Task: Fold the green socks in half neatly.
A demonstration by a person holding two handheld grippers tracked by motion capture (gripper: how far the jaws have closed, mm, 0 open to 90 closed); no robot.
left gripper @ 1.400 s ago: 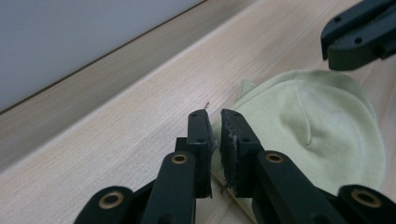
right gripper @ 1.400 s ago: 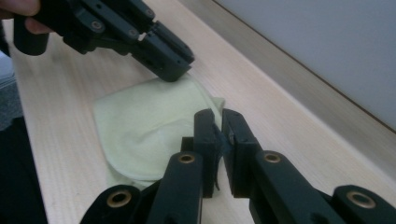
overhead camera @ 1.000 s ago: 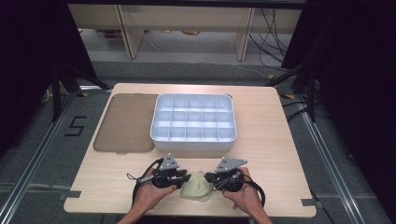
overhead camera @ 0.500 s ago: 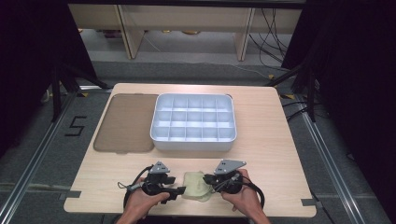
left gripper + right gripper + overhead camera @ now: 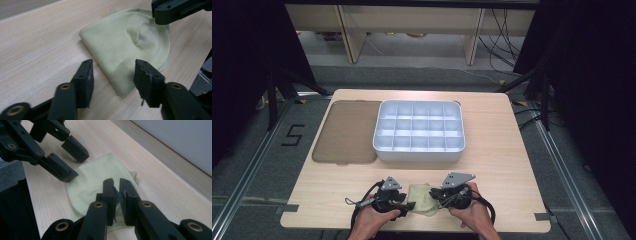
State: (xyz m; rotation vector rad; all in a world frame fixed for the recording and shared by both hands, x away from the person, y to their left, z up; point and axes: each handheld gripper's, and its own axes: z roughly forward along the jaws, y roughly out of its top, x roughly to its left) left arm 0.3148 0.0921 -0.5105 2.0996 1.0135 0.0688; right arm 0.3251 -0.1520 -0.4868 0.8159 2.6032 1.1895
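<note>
One green cloth [image 5: 422, 199]: right gripper [image 5: 115, 185] fingers nearly closed above it, left gripper [image 5: 113, 68] fingers spread.

I see my left gripper [image 5: 113, 72] low at the near table edge, jaws spread wide; my right gripper [image 5: 116, 187] opposite, jaws nearly closed, both hand-held

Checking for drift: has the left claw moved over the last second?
Yes. The left claw has pulled back toward the table's near edge, farther from the divided box; it sits open by the cloth.
</note>
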